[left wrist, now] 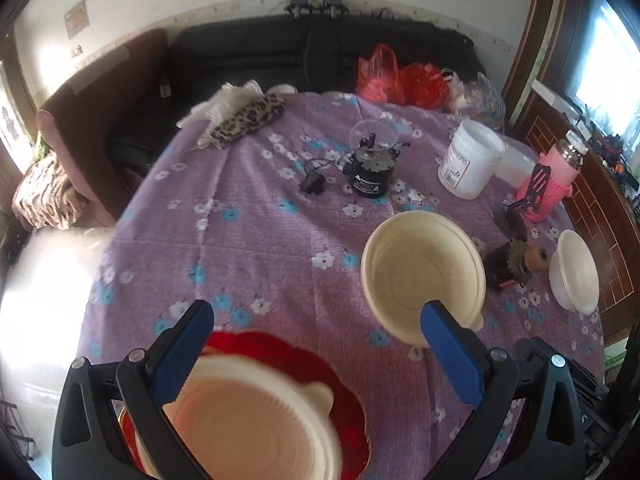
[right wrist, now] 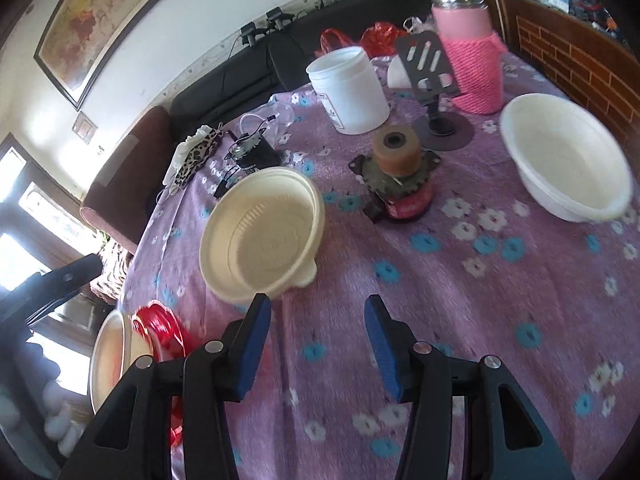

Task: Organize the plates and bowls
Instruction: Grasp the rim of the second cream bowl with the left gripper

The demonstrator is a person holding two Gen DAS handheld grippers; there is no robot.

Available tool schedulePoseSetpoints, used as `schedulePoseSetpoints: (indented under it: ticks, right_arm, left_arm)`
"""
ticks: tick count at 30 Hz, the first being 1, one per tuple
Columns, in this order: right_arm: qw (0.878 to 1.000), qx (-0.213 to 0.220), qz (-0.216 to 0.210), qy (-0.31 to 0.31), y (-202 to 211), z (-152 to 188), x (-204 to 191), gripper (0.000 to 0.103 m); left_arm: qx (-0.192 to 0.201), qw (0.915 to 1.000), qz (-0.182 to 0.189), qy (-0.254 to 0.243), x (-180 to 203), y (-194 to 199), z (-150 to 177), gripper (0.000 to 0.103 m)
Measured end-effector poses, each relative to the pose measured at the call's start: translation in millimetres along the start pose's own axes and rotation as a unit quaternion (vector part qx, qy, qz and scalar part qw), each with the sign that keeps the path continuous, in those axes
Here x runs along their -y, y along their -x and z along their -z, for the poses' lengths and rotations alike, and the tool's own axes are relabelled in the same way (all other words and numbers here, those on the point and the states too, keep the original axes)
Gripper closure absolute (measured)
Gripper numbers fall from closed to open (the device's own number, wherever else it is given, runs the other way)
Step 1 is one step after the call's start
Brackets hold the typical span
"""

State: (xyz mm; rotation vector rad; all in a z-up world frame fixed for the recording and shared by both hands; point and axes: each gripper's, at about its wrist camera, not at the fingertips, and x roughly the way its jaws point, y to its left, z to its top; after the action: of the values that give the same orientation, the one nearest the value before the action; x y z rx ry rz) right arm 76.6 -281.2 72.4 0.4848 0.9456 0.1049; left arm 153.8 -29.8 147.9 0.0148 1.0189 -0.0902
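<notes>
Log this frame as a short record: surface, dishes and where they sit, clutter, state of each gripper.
surface: table with purple floral cloth
cream bowl A: on red plate, below left gripper
cream bowl B: on the cloth, mid-table
white bowl: far right edge
clutter: white jar, pink-sleeved bottle
left gripper: open, holding nothing
right gripper: open, holding nothing

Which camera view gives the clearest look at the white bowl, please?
The right wrist view: the white bowl appears large, its whole rim and inside visible. The left wrist view shows it small and squeezed at the right edge.
</notes>
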Motion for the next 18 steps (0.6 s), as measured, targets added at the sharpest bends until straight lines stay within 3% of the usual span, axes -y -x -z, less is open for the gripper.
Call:
schedulePoseSetpoints:
  ticks: [9,18]
  right_arm:
    - [0.999,-0.018,0.000,-0.030,-41.0,-18.7,0.1,0.050]
    - [0.999,-0.017,0.008,-0.032,-55.7,-23.5,-2.8,0.047]
  left_arm:
    - [-0.039,0.9989,-0.018,-0.021,13.4,-60.8,-40.0,0.000]
    - [-0.070,0.9973,0.002,-0.024,23.7,-102.4,-48.9,0.000]
